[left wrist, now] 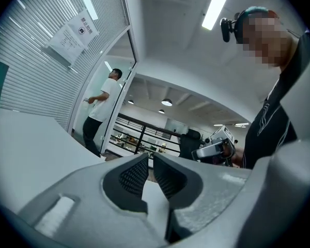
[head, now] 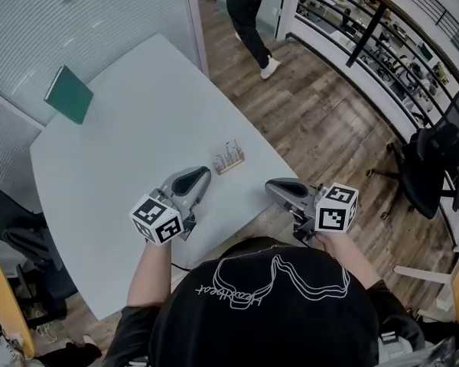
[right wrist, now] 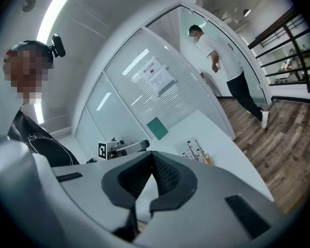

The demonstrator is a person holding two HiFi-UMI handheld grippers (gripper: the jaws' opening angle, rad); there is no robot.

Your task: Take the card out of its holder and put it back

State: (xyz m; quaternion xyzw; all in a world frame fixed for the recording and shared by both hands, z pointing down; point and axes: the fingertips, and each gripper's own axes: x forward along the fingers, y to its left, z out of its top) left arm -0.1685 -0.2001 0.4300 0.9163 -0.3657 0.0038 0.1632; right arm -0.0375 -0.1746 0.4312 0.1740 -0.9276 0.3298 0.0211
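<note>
Though both closed, one left tool (head: 202,173), one right tool (head: 272,186), one card holder (head: 229,157).

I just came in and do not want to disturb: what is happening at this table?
A person at the white table holds a claw in each hand. The left claw and the right claw are both shut and empty, near the table's front edge. The card holder stands untouched just beyond them, its cards in place.

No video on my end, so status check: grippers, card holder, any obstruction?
Left gripper shut, empty; right gripper shut, empty. Card holder ahead of both, cards standing in it, untouched. Nothing between grippers and holder.
</note>
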